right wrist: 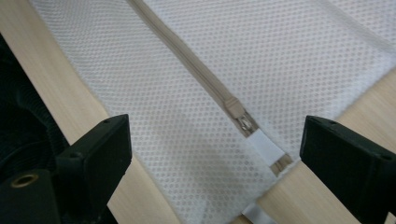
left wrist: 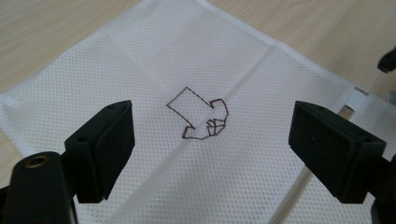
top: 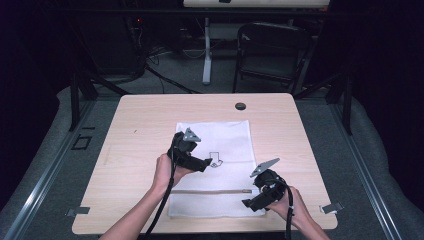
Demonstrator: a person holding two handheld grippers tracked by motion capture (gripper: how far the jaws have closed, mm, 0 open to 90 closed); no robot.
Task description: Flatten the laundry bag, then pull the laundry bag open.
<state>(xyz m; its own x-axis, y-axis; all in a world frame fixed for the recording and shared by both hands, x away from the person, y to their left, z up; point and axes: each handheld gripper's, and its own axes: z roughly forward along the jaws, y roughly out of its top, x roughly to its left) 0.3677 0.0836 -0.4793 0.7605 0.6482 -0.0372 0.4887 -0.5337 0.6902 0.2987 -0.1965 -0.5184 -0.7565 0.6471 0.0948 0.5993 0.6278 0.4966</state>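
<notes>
Both grippers have their jaws wide apart with nothing between them; the white mesh bag [top: 212, 165] lies flat mid-table, the left gripper [left wrist: 212, 140] over its stitched arrow [left wrist: 198, 114], the right gripper [right wrist: 215, 158] over the zipper pull [right wrist: 238, 114]. My worry is that the pull is small and lies flat, so the right could easily pinch mesh instead and bunch the bag up.

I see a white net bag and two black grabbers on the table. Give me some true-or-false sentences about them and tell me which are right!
1. The mesh bag lies flat on the wooden table. True.
2. The left gripper is squeezing the bag. False: its jaws stand open above the dark stitched drawing, with nothing pinched.
3. The zipper pull sits at the end of the zipper near the bag's edge. True.
4. The right gripper is shut on the zipper pull. False: its jaws are open, one on each side, not touching it.
5. The bag is red. False: it is white.
</notes>
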